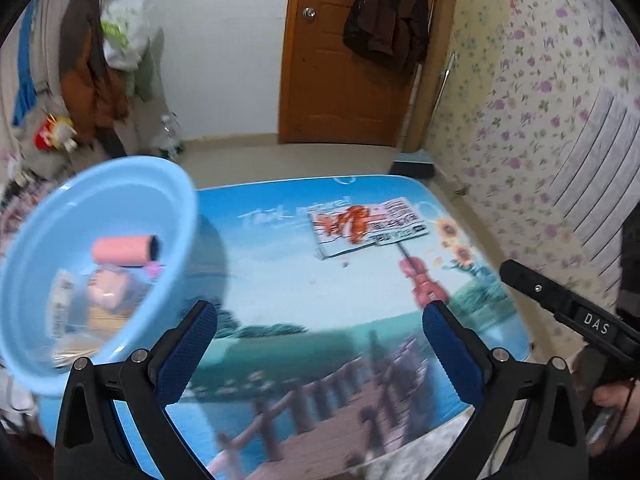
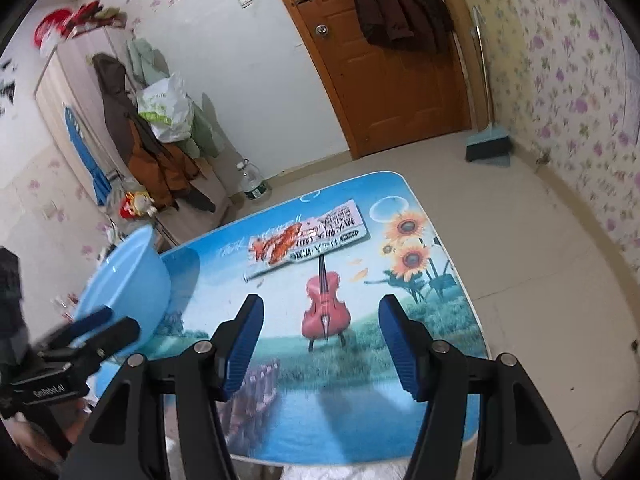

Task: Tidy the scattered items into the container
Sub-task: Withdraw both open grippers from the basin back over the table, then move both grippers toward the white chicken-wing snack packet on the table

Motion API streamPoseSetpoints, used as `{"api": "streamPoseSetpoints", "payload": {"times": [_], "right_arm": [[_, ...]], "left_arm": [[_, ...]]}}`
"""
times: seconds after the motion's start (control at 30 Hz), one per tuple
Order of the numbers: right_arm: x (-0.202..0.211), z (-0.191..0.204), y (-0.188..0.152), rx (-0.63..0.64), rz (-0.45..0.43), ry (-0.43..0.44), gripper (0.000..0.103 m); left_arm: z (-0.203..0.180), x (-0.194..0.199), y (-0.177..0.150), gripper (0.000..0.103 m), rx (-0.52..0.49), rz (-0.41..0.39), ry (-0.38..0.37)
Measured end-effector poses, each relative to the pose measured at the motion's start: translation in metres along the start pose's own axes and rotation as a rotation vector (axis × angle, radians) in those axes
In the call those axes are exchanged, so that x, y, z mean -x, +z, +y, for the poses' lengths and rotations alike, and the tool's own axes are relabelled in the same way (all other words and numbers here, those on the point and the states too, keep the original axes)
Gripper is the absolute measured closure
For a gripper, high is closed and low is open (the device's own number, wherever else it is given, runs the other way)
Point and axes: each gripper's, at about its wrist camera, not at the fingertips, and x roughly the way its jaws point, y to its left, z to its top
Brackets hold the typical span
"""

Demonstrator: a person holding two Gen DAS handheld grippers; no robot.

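Basin [image 1: 100, 248] first: the light blue tub sits at the table's [image 1: 280, 280] left edge, at about nine o'clock in the left wrist view, and it already holds a pink roller [image 1: 124, 250] plus some pink and pale bits too blurred to name. It probably stands off to the side so the middle of the table is free for picking.

One scattered item shows on the table, a flat printed packet [image 1: 368, 226] with red lettering and a lobster picture. It lies near the far edge, at about one o'clock from the left claw and eleven to twelve o'clock from the right claw, well apart from the basin. The violin and sunflowers are only the tabletop's print.

Left claw [image 1: 320, 340] stands wide open with nothing between its blue pads [image 1: 188, 356], hanging over the near half of the table just beside the basin's rim. Right claw [image 2: 322, 344] is also open and empty, tilted down over the printed violin, with the packet ahead of it. Both seem spread ready for a flat thing.

My judgement is that the packet is the last piece to collect, and the right claw is better lined up for it. A thin packet lying flat may be hard to pinch; sliding it toward an edge could help.
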Motion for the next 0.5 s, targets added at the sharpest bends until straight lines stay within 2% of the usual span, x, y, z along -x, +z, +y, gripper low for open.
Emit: {"api": "streamPoseSetpoints", "payload": {"times": [0.07,0.13,0.27,0.4,0.5], "right_arm": [[-0.008,-0.010,0.010,-0.045,0.010,0.047,0.042],[-0.015,-0.016,0.018,-0.071,0.016,0.057,0.042],[-0.035,-0.030,0.029,-0.129,0.029,0.102,0.042],[-0.059,-0.048,0.039,-0.200,0.066,0.160,0.042],[-0.072,-0.060,0.047,-0.238,0.083,0.202,0.042]], "left_arm": [[-0.001,-0.011,0.006,0.000,0.022,0.015,-0.018],[-0.003,-0.023,0.011,0.000,0.038,0.025,-0.026],[-0.003,-0.048,0.017,0.000,0.057,0.043,-0.008],[0.004,-0.071,0.026,0.005,0.122,0.069,-0.079],[0.005,-0.081,0.031,0.005,0.160,0.071,-0.094]]}}
